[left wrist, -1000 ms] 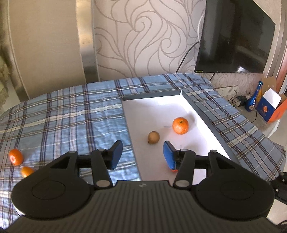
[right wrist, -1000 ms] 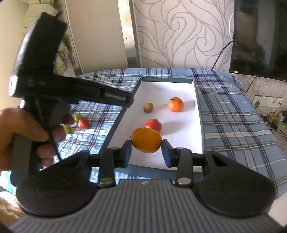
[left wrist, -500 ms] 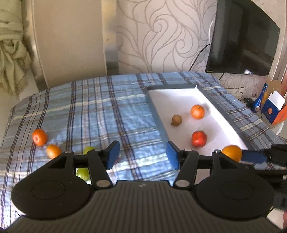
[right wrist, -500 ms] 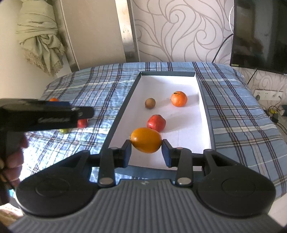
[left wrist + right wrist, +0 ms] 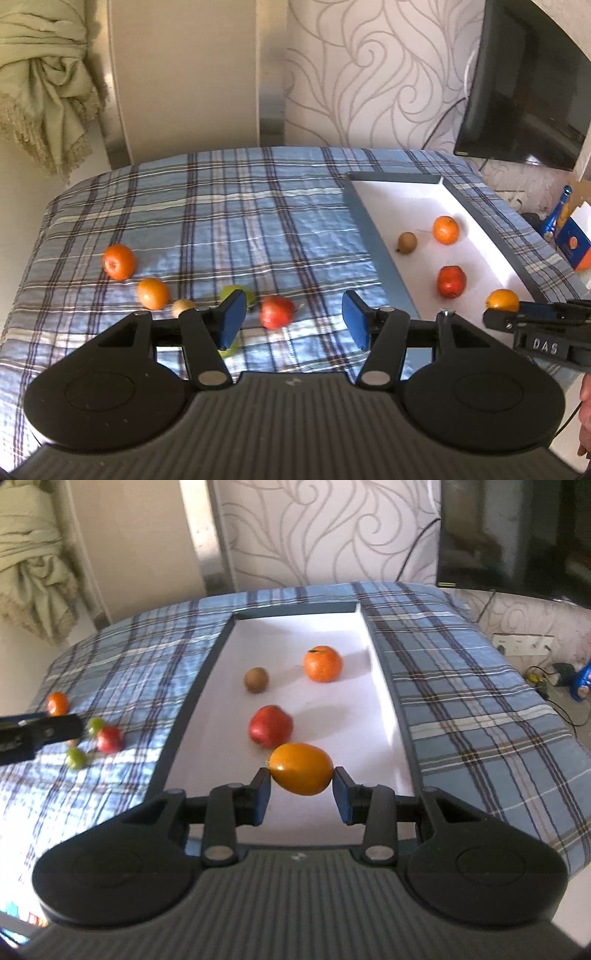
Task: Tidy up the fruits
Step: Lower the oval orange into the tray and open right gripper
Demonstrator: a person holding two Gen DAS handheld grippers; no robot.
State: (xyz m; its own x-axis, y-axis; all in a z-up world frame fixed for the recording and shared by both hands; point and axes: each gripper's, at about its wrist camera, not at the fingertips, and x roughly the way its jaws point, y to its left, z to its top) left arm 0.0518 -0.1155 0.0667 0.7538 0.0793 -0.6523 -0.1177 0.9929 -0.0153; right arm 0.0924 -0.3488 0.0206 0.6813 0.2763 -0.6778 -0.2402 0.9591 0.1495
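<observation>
The white tray [image 5: 384,701] lies directly ahead of and below the right gripper [image 5: 301,797], which clamps an oval orange fruit [image 5: 301,768], long axis crosswise between the pads, over the tray's near end. The left gripper [image 5: 293,321], fingers wide and empty, faces the red fruit [image 5: 276,312] on the plaid cloth [image 5: 221,221], nearer than the right.

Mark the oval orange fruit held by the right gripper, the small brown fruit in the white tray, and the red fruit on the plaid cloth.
Oval orange fruit [image 5: 301,768], right wrist view, centre.
Small brown fruit [image 5: 256,679], right wrist view, middle.
Red fruit [image 5: 276,312], left wrist view, centre.
</observation>
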